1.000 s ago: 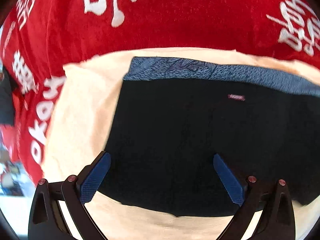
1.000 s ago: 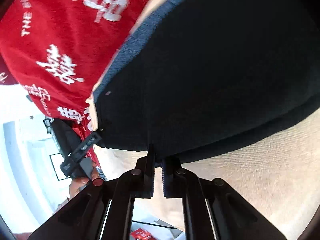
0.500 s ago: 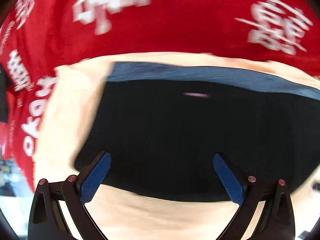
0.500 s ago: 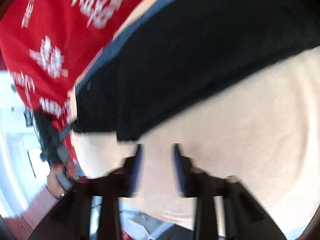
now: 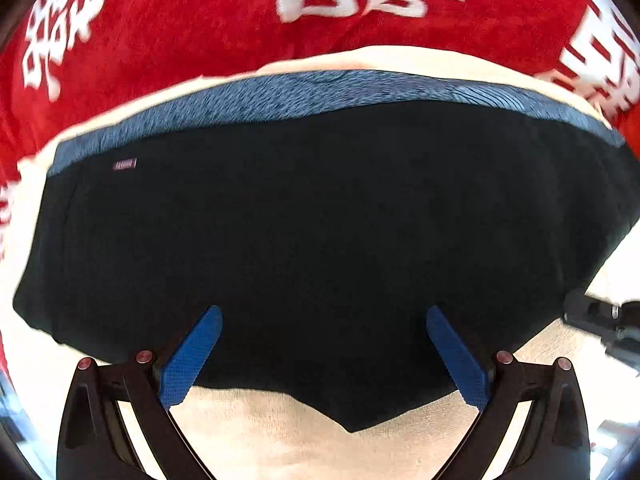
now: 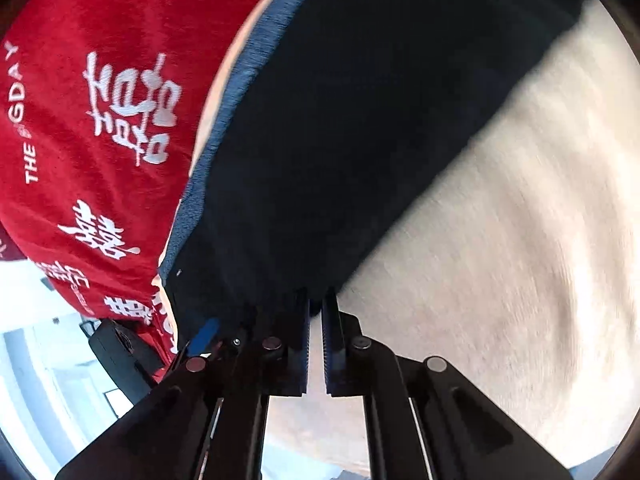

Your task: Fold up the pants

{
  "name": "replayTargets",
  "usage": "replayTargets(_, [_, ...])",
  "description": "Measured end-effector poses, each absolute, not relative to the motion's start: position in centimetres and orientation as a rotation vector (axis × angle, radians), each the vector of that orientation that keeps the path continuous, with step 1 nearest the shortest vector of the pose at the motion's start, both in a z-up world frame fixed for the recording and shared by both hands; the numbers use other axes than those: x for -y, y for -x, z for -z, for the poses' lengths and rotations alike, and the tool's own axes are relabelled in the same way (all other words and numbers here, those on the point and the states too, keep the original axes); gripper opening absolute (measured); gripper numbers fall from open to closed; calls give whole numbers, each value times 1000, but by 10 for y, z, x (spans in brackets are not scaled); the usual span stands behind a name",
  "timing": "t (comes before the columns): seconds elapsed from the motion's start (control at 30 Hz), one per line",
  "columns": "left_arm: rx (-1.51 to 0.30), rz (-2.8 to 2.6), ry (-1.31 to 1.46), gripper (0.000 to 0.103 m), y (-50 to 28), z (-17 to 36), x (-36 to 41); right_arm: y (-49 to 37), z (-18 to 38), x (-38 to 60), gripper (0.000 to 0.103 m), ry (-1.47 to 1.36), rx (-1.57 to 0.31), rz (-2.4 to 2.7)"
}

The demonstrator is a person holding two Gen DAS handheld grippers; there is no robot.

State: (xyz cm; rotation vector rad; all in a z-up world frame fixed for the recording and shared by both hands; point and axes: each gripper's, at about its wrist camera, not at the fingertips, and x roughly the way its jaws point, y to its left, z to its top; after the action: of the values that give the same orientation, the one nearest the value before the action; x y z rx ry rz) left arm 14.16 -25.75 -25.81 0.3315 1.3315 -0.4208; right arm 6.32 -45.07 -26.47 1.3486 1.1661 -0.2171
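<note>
The black pants [image 5: 320, 240] with a blue-grey waistband [image 5: 320, 92] lie flat on a cream towel [image 5: 280, 440]. My left gripper [image 5: 322, 316] is open, its blue pads [image 5: 192, 356] over the near edge of the pants, holding nothing. In the right wrist view the pants [image 6: 340, 140] run from the upper middle down to my right gripper [image 6: 315, 300]. Its jaws are nearly closed with a thin gap, the tips at the pants' near edge. Whether cloth is pinched there is hidden.
A red cloth with white characters [image 5: 180, 20] lies beyond the towel; it also shows in the right wrist view [image 6: 80, 120]. The cream towel [image 6: 500, 220] spreads to the right. The right gripper's body [image 5: 604, 324] shows at the left wrist view's right edge.
The left gripper moved right along the pants, staying open. The right gripper opened off the pants half a second ago, then closed to a thin gap at the pants' edge.
</note>
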Motion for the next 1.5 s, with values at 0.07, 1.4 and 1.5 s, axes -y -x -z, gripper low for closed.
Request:
replayTargets(0.07, [-1347, 411, -339, 103, -145, 256, 257, -67, 256, 447, 5, -1304, -1192, 189])
replayTargets(1.4, [-1258, 393, -345, 103, -210, 216, 317, -36, 185, 639, 49, -767, -1232, 502])
replayTargets(1.5, [-1270, 487, -329, 103, -179, 214, 376, 11, 182, 682, 49, -839, -1187, 686])
